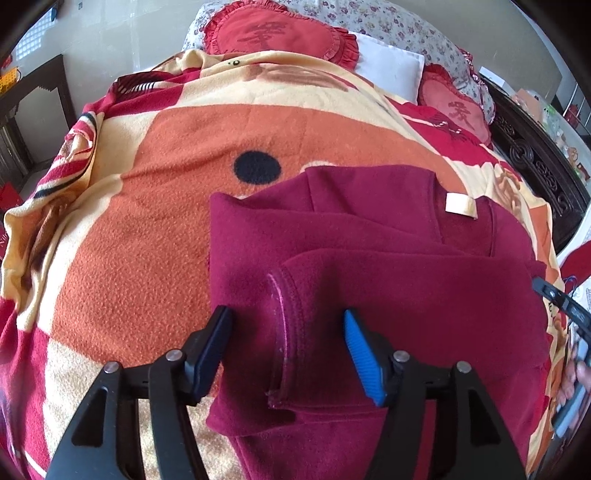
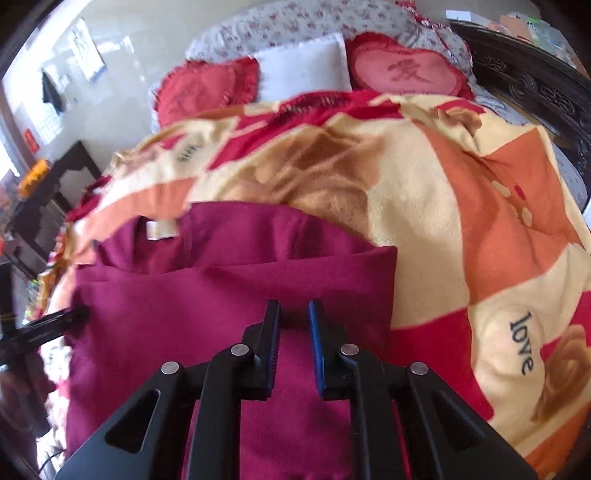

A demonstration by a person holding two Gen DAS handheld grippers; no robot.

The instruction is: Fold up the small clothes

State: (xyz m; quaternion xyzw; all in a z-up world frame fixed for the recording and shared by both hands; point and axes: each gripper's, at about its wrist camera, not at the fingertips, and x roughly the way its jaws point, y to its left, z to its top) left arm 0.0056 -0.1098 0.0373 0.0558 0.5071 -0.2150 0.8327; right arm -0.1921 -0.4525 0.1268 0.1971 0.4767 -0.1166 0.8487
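A small maroon fleece top [image 1: 388,266] lies on the bed blanket, sleeves folded across its body, its white neck label [image 1: 460,204] facing up. My left gripper [image 1: 286,315] is open, its jaws standing either side of a hemmed sleeve cuff [image 1: 286,332] without closing on it. In the right wrist view the same top [image 2: 192,295] fills the lower left, label [image 2: 160,229] at the far end. My right gripper [image 2: 293,308] hovers over the top's right part with a narrow gap between its jaws and nothing in them.
An orange, cream and red blanket [image 1: 147,206] covers the bed. Red heart cushions [image 1: 273,33] and a white pillow [image 1: 391,70] lie at the head. A dark carved bed frame [image 1: 535,173] runs along the right side. A dark wooden table [image 2: 48,195] stands at the left.
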